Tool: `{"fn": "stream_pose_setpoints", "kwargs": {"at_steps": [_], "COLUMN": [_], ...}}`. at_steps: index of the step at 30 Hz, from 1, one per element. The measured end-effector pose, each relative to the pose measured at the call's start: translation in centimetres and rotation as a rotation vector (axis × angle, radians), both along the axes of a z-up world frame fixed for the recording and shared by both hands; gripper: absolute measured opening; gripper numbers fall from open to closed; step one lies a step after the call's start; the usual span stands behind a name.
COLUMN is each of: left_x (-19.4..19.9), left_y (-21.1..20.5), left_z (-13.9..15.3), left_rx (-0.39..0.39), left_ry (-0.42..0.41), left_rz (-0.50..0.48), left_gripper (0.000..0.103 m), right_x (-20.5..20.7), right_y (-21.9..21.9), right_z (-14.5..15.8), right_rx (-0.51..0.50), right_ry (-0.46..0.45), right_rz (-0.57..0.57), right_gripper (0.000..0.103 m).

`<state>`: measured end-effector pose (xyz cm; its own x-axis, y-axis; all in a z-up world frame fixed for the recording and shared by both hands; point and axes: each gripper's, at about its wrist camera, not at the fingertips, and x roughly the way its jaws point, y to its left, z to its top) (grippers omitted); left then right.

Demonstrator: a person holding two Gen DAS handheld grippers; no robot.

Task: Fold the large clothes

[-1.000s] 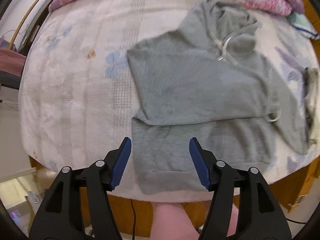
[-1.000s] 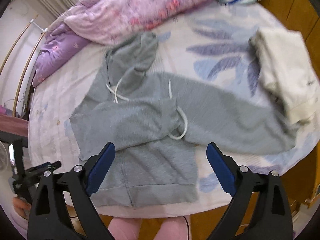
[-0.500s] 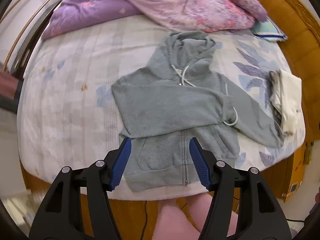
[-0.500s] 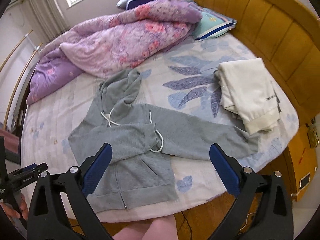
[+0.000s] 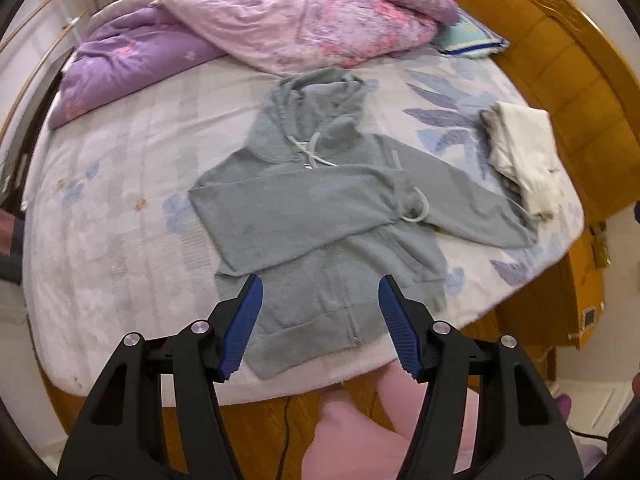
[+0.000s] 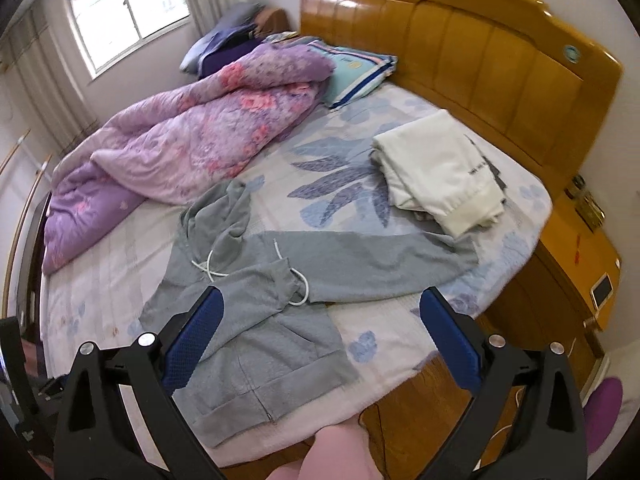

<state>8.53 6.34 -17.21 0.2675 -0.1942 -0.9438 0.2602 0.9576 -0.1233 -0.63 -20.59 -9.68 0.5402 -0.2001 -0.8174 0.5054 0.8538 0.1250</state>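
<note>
I see the grey hoodie lying flat on the bed close to its near edge, with one sleeve folded across the chest and the other sleeve stretched out toward the folded cream garment that lies beside the wooden headboard. Beyond the hoodie's hood a crumpled purple and pink quilt is piled up, and a pale green pillow lies between the quilt and the headboard. My left claw and my right claw both hang above the hoodie's hem with the blue pads wide apart, holding nothing.
</note>
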Motion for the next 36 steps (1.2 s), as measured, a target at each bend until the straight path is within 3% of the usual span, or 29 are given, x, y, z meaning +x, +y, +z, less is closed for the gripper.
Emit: {"fn": "stream_pose_setpoints", "kwargs": {"at_steps": [10, 19, 27, 31, 34, 36], "left_x": [0.3, 2.8, 6.0, 7.6, 9.1, 9.9], "left_y": [-4.0, -8.9, -15.6, -18.8, -20.7, -21.8], "left_z": [0.4, -0.2, -2.6, -5.1, -7.4, -8.9], "left_rx": [0.002, 0.011, 0.042, 0.071, 0.034, 0.013], "left_ry": [-0.021, -0.008, 0.022, 0.082, 0.15, 0.148], "left_rz": [-0.119, -0.141, -0.096, -0.101, -0.081, -0.072], "left_gripper": [0.062, 0.066, 0.066, 0.066, 0.066, 0.066], "right_x": [-2.5, -2.1, -1.2, -0.9, -0.2, 0.4], "right_y": [-2.4, -8.4, -18.5, -23.2, -26.1, -28.0], "right_z": [-0.8, -3.4, -8.9, -11.9, -14.6, -16.6], "right_rx": [0.028, 0.1, 0.298, 0.312, 0.314, 0.307], "right_ry": [0.022, 0.051, 0.041, 0.05, 0.107, 0.133], "right_rz": [-0.107, -0.151, -0.188, -0.215, -0.196, -0.177], "right_gripper": [0.095, 0.095, 0.095, 0.095, 0.095, 0.095]}}
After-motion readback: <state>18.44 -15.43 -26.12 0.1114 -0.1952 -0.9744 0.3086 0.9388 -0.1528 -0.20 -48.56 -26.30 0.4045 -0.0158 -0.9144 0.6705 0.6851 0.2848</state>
